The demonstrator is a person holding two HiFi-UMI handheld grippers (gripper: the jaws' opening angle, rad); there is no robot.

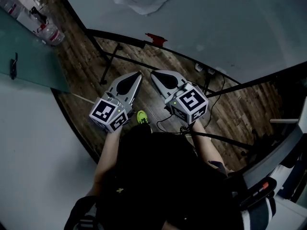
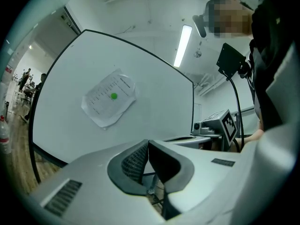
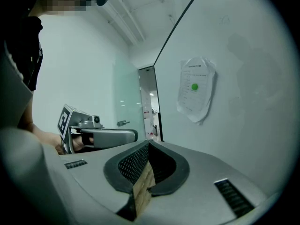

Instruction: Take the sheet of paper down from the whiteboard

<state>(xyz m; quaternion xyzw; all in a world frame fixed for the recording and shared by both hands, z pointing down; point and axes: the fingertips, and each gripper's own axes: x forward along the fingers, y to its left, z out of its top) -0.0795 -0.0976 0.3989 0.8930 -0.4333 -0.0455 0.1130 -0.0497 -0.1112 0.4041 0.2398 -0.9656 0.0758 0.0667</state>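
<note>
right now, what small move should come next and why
Probably bring the right hand-held gripper, shut and empty, closer to the crumpled white paper sheet: it hangs on the glossy white whiteboard under a round green magnet, some way ahead.

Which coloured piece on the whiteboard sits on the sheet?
The green dot, centred on the sheet; the red piece sits at the bottom edge of the whiteboard.
</note>
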